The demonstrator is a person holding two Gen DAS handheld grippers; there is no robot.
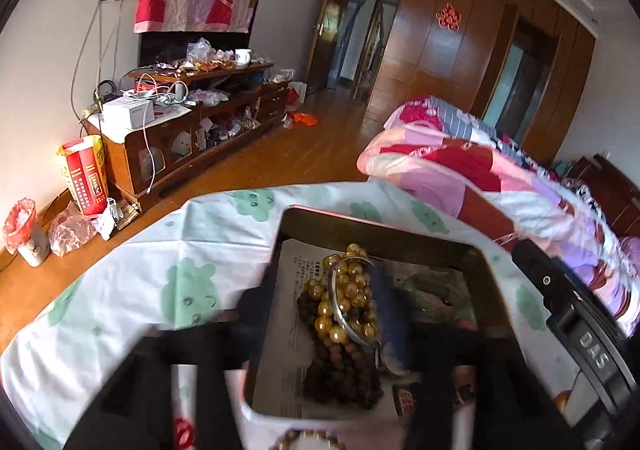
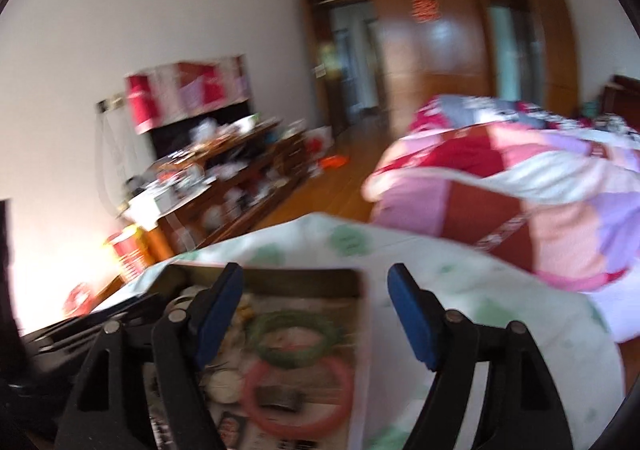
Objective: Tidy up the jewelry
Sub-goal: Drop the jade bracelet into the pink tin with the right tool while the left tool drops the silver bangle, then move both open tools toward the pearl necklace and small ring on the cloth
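Observation:
An open metal tin lined with printed paper sits on a white cloth with green prints. Inside lie a gold bead string, a dark brown bead string and a thin silver bangle. My left gripper hangs open over these, its blue finger beside the gold beads. The right wrist view is blurred. It shows the tin holding a green bangle and a pink bangle. My right gripper is open above them, holding nothing.
Another bead bracelet lies on the cloth in front of the tin. The right gripper's black body is at the tin's right. A pink and red quilt is heaped behind. A cluttered wooden cabinet stands across the wood floor.

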